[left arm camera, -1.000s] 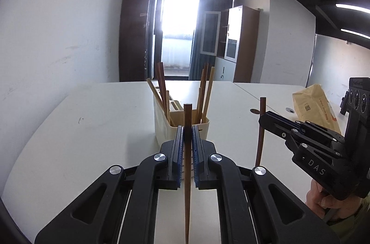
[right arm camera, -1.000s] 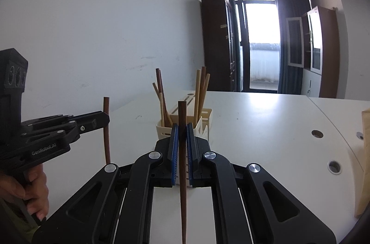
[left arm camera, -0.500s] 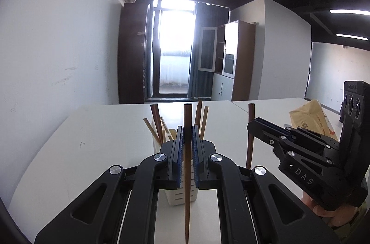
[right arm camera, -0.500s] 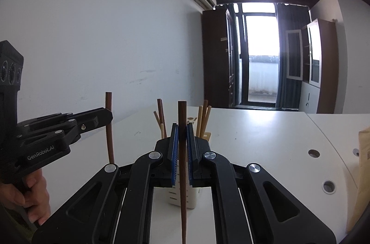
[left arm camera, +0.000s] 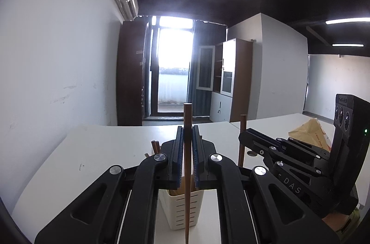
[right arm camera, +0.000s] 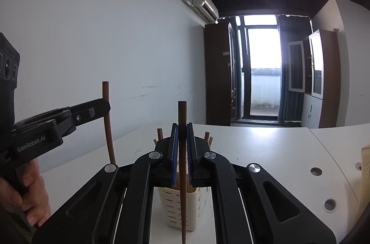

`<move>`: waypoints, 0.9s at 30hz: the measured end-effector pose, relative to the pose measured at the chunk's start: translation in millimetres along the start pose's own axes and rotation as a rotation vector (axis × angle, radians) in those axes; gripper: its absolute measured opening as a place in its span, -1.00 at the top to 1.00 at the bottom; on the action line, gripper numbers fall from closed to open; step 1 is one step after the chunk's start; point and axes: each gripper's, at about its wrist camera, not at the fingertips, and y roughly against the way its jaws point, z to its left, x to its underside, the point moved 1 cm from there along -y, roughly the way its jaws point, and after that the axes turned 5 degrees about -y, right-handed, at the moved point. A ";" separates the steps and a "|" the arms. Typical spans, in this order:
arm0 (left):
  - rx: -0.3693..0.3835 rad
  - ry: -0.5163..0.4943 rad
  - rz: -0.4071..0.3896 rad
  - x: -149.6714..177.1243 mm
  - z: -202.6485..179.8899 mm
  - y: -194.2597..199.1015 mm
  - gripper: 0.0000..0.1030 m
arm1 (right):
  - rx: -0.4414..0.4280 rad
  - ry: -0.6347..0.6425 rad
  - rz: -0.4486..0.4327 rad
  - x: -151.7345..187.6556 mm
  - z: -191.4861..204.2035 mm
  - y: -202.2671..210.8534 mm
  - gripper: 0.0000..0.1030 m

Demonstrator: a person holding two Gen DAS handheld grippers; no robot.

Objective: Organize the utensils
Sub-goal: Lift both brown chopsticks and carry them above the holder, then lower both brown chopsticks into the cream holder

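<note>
Chopsticks stand upright, one pinched in each claw (left [left arm camera: 187,158], right [right arm camera: 182,156]).

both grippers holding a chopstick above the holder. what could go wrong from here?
1. The utensil holder already holds several chopsticks; the incoming tips could jam against them.
2. The left gripper and right gripper sit close together and might collide.
3. The left chopstick is pinched narrowly and could pivot.
</note>
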 end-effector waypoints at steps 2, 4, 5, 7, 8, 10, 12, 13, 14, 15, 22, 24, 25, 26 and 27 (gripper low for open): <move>-0.010 -0.003 -0.013 -1.1 1.2 -1.4 0.87 | 0.003 0.003 -0.013 -3.8 -1.7 -0.9 0.85; -0.017 -0.005 -0.028 -3.5 2.6 -2.8 0.87 | 0.004 -0.002 -0.028 -6.9 -4.1 -2.0 0.85; -0.019 -0.002 -0.036 -4.7 3.2 -3.3 0.87 | 0.004 -0.004 -0.036 -8.8 -5.8 -3.0 0.85; -0.022 -0.002 -0.053 -7.0 4.1 -5.0 0.87 | 0.005 -0.006 -0.054 -11.7 -7.6 -4.1 0.85; -0.026 -0.005 -0.067 -8.3 3.4 -4.3 0.87 | 0.004 -0.008 -0.062 -12.9 -8.3 -4.4 0.85; -0.033 -0.004 -0.084 -10.9 4.5 -3.8 0.87 | -0.002 -0.008 -0.080 -14.2 -7.1 -2.8 0.85; -0.038 0.010 -0.102 -12.5 7.7 -2.5 0.87 | -0.007 -0.008 -0.108 -18.3 -8.2 0.0 0.85; -0.041 0.013 -0.113 -13.4 9.0 -1.6 0.87 | -0.014 -0.012 -0.120 -20.5 -8.4 1.4 0.85; -0.045 0.015 -0.127 -12.0 7.8 1.5 0.87 | -0.020 -0.014 -0.129 -22.1 -8.4 2.5 0.85; -0.047 0.017 -0.147 -12.6 7.8 3.6 0.87 | -0.025 -0.017 -0.138 -23.4 -8.5 3.1 0.85; -0.063 0.013 -0.254 -17.0 1.3 12.2 0.87 | -0.048 -0.020 -0.241 -27.2 -4.8 9.5 0.85; -0.073 0.007 -0.285 -16.2 0.0 14.3 0.87 | -0.023 -0.027 -0.279 -28.1 -5.4 11.7 0.85; -0.077 0.003 -0.297 -15.9 -0.9 14.8 0.87 | -0.025 -0.029 -0.288 -28.4 -4.9 12.3 0.85; -0.079 0.003 -0.308 -16.2 -1.4 15.4 0.87 | -0.029 -0.033 -0.298 -28.7 -5.8 12.7 0.85; -0.081 0.003 -0.318 -16.2 -1.7 15.8 0.87 | -0.030 -0.038 -0.309 -29.2 -6.7 13.1 0.85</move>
